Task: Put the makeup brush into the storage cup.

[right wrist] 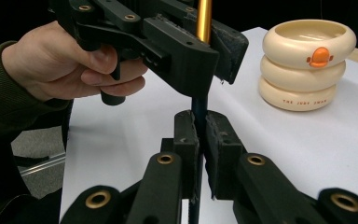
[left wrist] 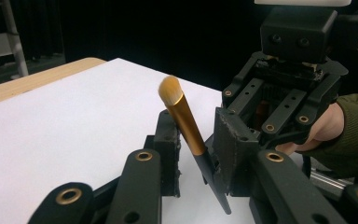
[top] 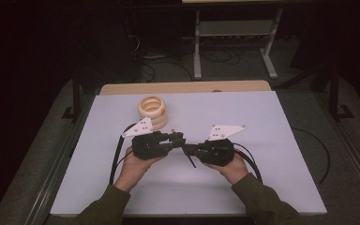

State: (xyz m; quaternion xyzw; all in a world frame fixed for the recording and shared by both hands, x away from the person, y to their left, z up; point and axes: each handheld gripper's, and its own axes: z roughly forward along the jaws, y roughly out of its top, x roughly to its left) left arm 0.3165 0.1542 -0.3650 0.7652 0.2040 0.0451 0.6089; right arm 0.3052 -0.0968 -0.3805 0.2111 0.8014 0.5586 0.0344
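A makeup brush (left wrist: 186, 123) with tan bristles, a gold ferrule and a black handle stands tilted between the two grippers, which face each other over the middle of the white board. My right gripper (right wrist: 200, 119) is shut on the black handle (right wrist: 199, 107), its pads pressed tight on both sides. My left gripper (left wrist: 199, 116) straddles the gold ferrule; a gap shows beside the ferrule, so the pads are not pressing on it. In the high view the left gripper (top: 179, 139) and right gripper (top: 192, 150) meet tip to tip, and the handle's end (top: 191, 161) pokes out below them.
A cream holder of three stacked rings with an orange mark (right wrist: 307, 65) stands upright behind the left gripper (top: 153, 111). The white board (top: 262, 178) lies on a wooden table whose far edge (top: 183, 87) shows. Cables trail from both grippers. Metal stand legs (top: 197, 51) are on the floor beyond.
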